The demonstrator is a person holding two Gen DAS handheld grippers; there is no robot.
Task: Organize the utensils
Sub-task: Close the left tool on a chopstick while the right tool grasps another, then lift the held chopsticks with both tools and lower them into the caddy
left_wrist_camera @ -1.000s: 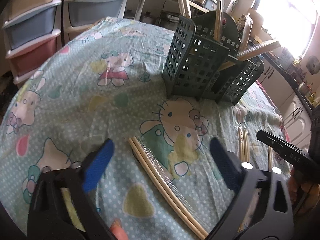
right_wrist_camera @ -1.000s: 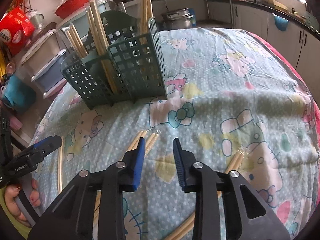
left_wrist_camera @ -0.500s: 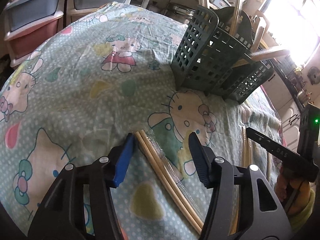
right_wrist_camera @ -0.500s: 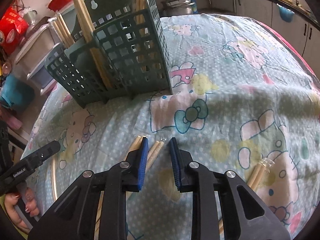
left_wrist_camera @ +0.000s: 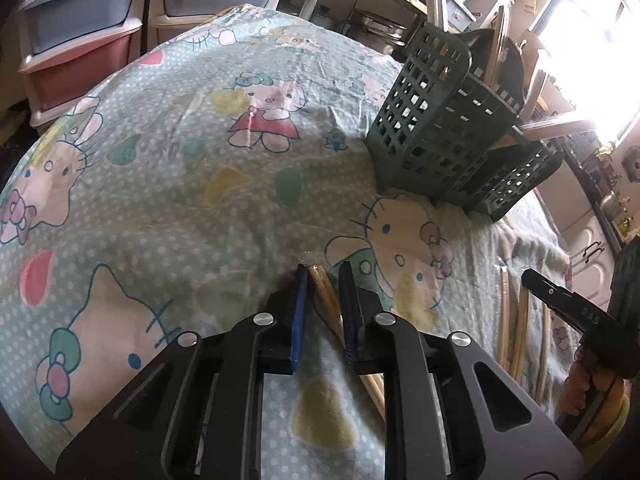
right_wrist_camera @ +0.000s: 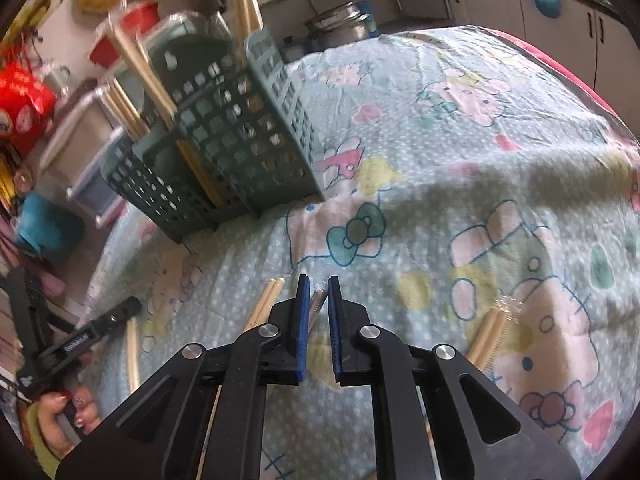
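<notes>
A dark green lattice utensil holder (left_wrist_camera: 448, 128) stands on the Hello Kitty cloth, with several wrapped chopstick pairs upright in it; it also shows in the right wrist view (right_wrist_camera: 224, 152). My left gripper (left_wrist_camera: 324, 276) has closed around a wrapped chopstick pair (left_wrist_camera: 326, 292) lying on the cloth. My right gripper (right_wrist_camera: 316, 284) has closed around another wrapped pair (right_wrist_camera: 318, 300). Loose pairs lie to its left (right_wrist_camera: 266, 300) and right (right_wrist_camera: 490, 332).
More chopstick pairs (left_wrist_camera: 516, 320) lie on the cloth by the other gripper (left_wrist_camera: 568, 304). Plastic drawer units (left_wrist_camera: 80, 36) stand beyond the table's far left edge. Kitchen cabinets (right_wrist_camera: 560, 12) line the back. A blue bucket (right_wrist_camera: 44, 228) sits on the floor at left.
Both grippers have moved forward and down to the cloth and narrowed their jaws around a chopstick pair each. The holder now looks closer in both views.
</notes>
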